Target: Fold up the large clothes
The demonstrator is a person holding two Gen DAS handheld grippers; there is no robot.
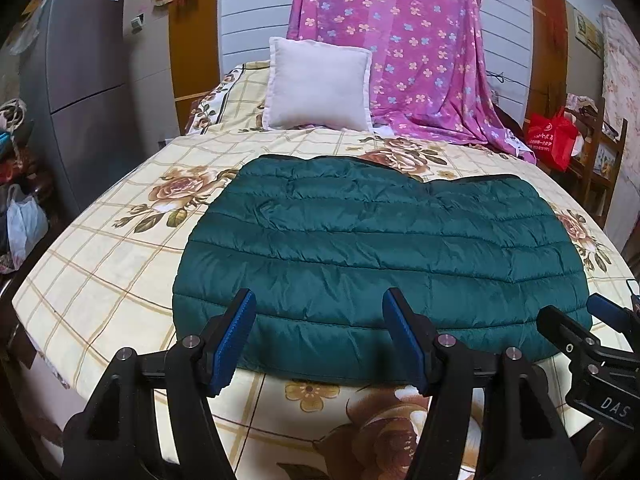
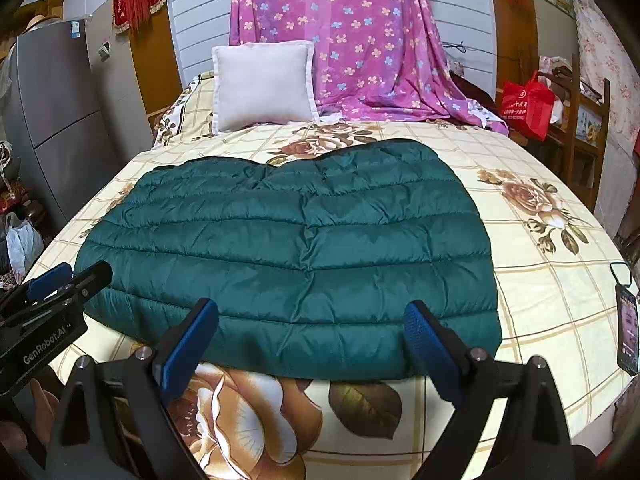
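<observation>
A dark green quilted down jacket (image 1: 380, 256) (image 2: 292, 248) lies folded into a wide flat bundle on a floral bed sheet (image 1: 100, 248) (image 2: 552, 280). My left gripper (image 1: 318, 304) hovers open just above the bundle's near edge, left of its middle, with nothing between its blue pads. Over the same near edge, further right, my right gripper (image 2: 312, 316) stands open and empty too. Each gripper shows at the edge of the other's view: the right gripper (image 1: 588, 312) at the jacket's right corner, the left gripper (image 2: 80, 276) at its left corner.
A white pillow (image 1: 318, 84) leans at the head of the bed beside a purple flowered cloth (image 1: 404, 52) draped over something tall. A phone (image 2: 626, 328) lies on the sheet's right edge. A grey fridge (image 1: 80, 80) stands left, a red bag (image 1: 550, 136) and shelves right.
</observation>
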